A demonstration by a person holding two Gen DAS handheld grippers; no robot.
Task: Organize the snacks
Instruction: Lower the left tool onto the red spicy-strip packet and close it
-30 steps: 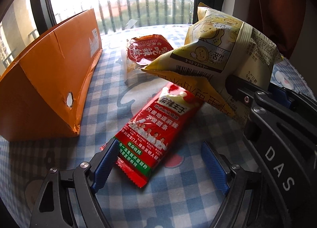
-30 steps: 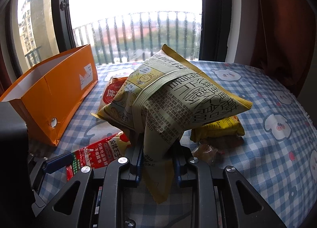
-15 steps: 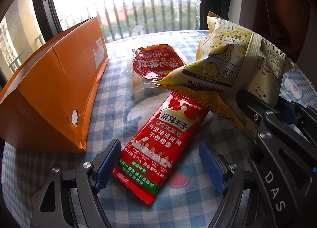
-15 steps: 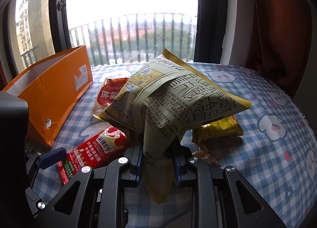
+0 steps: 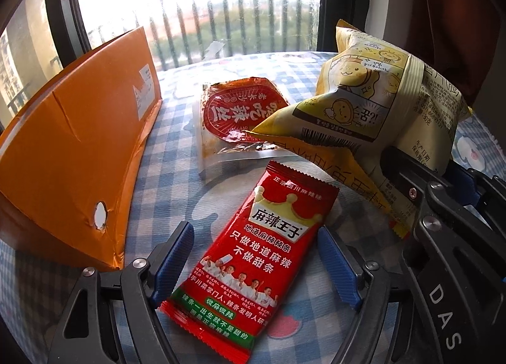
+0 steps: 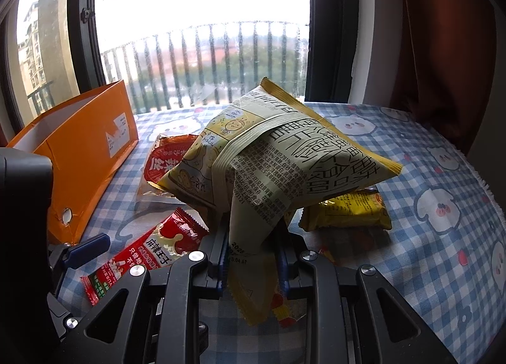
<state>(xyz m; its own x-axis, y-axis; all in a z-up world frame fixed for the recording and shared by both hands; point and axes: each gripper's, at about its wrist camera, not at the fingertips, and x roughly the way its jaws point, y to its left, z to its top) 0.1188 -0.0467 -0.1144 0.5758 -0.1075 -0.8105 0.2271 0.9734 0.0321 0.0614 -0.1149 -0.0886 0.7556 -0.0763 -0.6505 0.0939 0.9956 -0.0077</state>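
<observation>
A long red snack packet (image 5: 256,256) lies flat on the checked cloth between the blue pads of my left gripper (image 5: 253,259), which is open and straddles it without pressing. That red packet (image 6: 151,250) shows at the lower left of the right wrist view. My right gripper (image 6: 253,256) is shut on the lower edge of a puffy yellow snack bag (image 6: 278,155), held up off the table; the same yellow bag (image 5: 373,111) hangs at the right of the left wrist view. An open orange box (image 5: 72,149) stands at the left.
A clear pouch with a red label (image 5: 240,117) lies beyond the red packet. A small yellow packet (image 6: 348,212) lies under the raised bag, to the right. The orange box (image 6: 79,149) stands along the table's left side. A window with railings backs the table; a dark curtain hangs right.
My left gripper has slid forward along the table, so its pads now flank the middle of the red packet instead of its near end. The right gripper still holds the yellow bag in place.
</observation>
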